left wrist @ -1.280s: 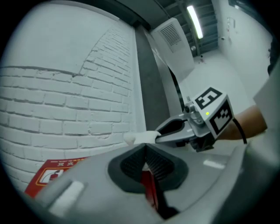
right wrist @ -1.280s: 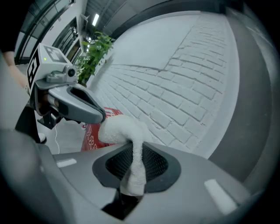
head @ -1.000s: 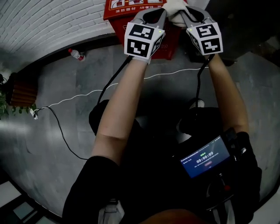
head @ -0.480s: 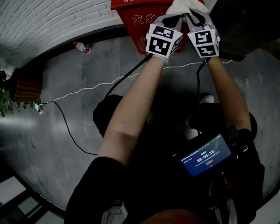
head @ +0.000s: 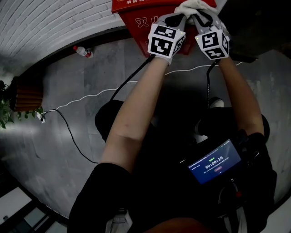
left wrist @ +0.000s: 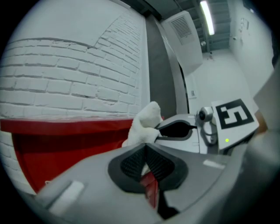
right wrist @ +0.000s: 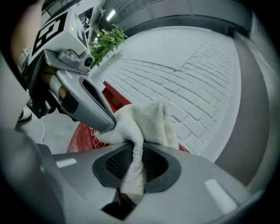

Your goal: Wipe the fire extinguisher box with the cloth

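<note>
Looking down through the head view, I see both tongs raised to the upper front edge of the red fire extinguisher box (head: 141,20), which stands against the white brick wall (head: 45,22). The white cloth (head: 193,5) sits bunched on the box's top edge, toward its right end, and both tools meet on it. My right gripper (right wrist: 133,151) is clenched on the cloth. A thick fold runs down between its ribbed pads, and the rest billows out past the tips over the box's red face. My left gripper (left wrist: 145,146) is closed too, its pads pressed together at the tips with what looks like a pale sliver of cloth caught between them. The bulk of the cloth rises just beyond, against the box's rim. The two tools lie side by side above the box's front, nearly touching, the left one's tip buried in the cloth beside the right one's. White lettering shows on the box's front, too cut off for me to read. On the grey floor (head: 68,150) left of the box, a small bottle (head: 82,51) lies near the foot of the wall. A thin white cable (head: 91,98) trails across the floor in front of the box. Farther left of the box, a green plant (head: 7,116) shows at the frame's edge. Well in front of the box, close to my body, a small lit screen (head: 213,163) glows blue.
</note>
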Action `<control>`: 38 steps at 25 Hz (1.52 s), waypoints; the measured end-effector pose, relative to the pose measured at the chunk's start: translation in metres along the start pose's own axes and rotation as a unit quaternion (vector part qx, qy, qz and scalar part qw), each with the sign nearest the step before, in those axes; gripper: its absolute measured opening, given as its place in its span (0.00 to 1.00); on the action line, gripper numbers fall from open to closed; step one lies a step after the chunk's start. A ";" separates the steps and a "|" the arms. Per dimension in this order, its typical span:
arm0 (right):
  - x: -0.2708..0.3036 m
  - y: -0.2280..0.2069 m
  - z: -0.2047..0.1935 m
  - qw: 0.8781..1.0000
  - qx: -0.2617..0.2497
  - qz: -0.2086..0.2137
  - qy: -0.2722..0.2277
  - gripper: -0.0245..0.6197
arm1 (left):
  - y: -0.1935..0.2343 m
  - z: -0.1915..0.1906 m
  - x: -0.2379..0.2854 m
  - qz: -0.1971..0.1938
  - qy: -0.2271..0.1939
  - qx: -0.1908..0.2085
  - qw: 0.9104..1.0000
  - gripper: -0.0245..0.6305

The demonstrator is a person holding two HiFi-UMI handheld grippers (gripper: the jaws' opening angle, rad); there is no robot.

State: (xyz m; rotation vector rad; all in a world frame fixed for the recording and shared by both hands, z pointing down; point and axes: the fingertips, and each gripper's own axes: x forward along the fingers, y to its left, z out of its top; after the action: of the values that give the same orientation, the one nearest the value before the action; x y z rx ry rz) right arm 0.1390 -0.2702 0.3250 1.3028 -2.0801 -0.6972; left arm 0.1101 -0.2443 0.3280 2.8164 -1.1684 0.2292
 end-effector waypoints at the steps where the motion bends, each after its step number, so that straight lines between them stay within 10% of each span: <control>1: 0.001 0.000 0.000 1.000 -0.005 0.002 -0.001 0.14 | 0.001 -0.001 0.003 -0.003 0.001 0.006 1.000 0.04; 25: 0.024 0.088 -0.088 0.992 -0.046 0.098 0.060 0.14 | 0.007 -0.139 0.039 -0.065 0.099 0.081 0.990 0.04; 38: 0.040 0.151 -0.142 0.980 -0.088 0.161 0.075 0.14 | 0.003 -0.221 0.050 -0.050 0.100 -0.021 0.993 0.04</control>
State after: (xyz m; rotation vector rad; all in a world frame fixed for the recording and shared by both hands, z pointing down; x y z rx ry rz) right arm 0.1332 -0.2660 0.5361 0.8664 -1.9928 -0.6019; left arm 0.1190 -0.2515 0.5546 2.7285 -0.9762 0.4616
